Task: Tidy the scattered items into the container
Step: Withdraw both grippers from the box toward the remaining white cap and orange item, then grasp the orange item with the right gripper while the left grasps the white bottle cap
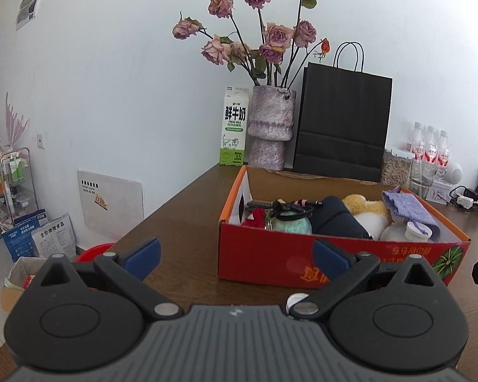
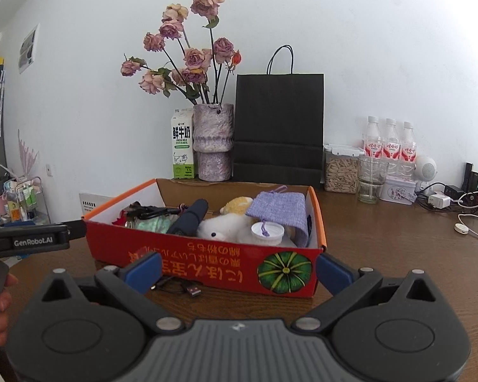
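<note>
Cable: black USB lead (image 2: 181,286) lies on the table (image 2: 398,254), touching the front of the red box (image 2: 207,261), apparently the last stray.
Right gripper (image 2: 239,273): jaws spread, empty, poised above it.
Left gripper (image 1: 235,259): jaws spread, empty.
Tip: pinch the plug end, lift over the wall.

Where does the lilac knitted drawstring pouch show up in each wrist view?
Left wrist view: lilac knitted drawstring pouch at the right end of the red cardboard box, centre-right of frame.
Right wrist view: pouch right of centre, also at the box's right end.
Shared landmark: black paper bag behind the box.
</note>
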`<state>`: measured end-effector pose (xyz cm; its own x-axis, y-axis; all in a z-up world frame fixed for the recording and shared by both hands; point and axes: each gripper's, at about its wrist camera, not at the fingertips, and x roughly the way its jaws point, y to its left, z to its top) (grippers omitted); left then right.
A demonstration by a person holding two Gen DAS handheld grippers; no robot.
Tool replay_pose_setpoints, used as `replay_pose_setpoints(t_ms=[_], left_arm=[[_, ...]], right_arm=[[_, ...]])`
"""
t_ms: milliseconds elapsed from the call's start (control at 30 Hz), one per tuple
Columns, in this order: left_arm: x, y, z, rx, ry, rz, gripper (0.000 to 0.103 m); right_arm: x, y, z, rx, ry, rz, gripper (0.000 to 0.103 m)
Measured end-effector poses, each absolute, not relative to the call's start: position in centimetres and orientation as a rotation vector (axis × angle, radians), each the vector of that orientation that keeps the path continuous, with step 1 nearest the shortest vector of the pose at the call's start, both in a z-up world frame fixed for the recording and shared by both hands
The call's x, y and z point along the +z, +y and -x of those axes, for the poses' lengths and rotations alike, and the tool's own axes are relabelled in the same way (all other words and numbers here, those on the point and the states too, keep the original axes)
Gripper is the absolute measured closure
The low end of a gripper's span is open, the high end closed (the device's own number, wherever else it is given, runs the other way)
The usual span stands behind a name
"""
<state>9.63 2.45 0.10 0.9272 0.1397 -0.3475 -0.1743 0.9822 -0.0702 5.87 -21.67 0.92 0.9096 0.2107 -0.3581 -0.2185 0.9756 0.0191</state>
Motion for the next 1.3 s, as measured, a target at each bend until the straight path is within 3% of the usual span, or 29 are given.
replay_pose_setpoints(t_ms=[333, 533, 633, 733, 800, 833, 1300], left_arm=[[-2.3, 2.5, -6.7, 0.133, 0.436, 0.088, 0.000], [-2.8, 1.8, -6.3, 0.111, 0.462, 0.073, 0.000], [-3.1, 1.5, -6.3, 0.105, 0.474, 0.064, 0.000], [-3.3, 1.4, -6.4, 0.102, 0.482, 0.062, 0.000], [-3.4, 1.5, -6.4, 0.103, 0.486, 0.062, 0.000], [-3.4, 1.5, -6.4, 0.103, 0.487, 0.061, 0.000], [-3.0, 0.6, -8.1, 0.094, 0.482, 0.008, 0.000]], right_arm=[[-2.6, -22.2, -3.0, 0.224, 0.501, 0.069, 0.001], [-3.9, -21.5, -2.7, 0.261, 0.558, 0.076, 0.011], [-4.3, -21.2, -3.3, 0.277, 0.582, 0.066, 0.026], [-4.7, -20.7, -4.0, 0.282, 0.607, 0.061, 0.053], [-5.0, -20.7, -4.0, 0.294, 0.608, 0.059, 0.087], [-4.9, -20.6, -4.0, 0.302, 0.608, 0.061, 0.091], [-3.3, -22.1, -4.8, 0.279, 0.530, 0.002, 0.092]])
